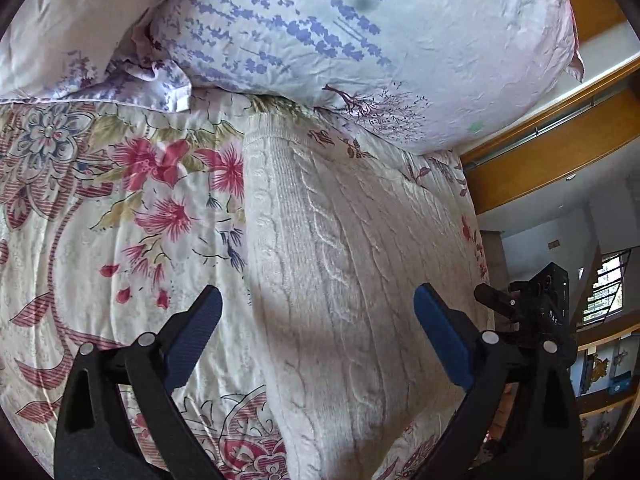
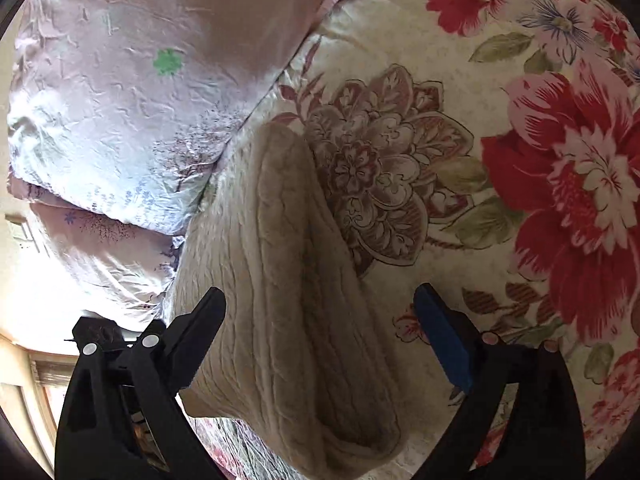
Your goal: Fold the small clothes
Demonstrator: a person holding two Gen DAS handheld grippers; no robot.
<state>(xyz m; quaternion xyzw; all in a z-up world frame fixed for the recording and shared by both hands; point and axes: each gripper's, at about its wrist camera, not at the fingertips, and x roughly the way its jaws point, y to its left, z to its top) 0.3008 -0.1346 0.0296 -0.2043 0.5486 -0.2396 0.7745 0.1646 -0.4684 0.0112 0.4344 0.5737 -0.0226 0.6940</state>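
Observation:
A cream cable-knit garment [image 1: 340, 264] lies in a long folded strip on the floral bedspread [image 1: 120, 208], its far end reaching the pillow. My left gripper [image 1: 318, 302] hangs above its near part, open, with nothing between the blue pads [image 1: 438, 332]. In the right wrist view the same knit garment [image 2: 288, 300] shows a raised, doubled-over fold along its right edge. My right gripper [image 2: 320, 300] stands open over it, jaws wide and apart from the cloth. The other gripper's black body [image 1: 536, 304] shows at the right in the left wrist view.
A pale lilac pillow [image 1: 360, 40] with blue flower print lies across the head of the bed, also in the right wrist view as pillow [image 2: 132, 100]. Beyond the bed's edge [image 1: 476, 208] are wooden beams, a window and shelves [image 1: 608, 380].

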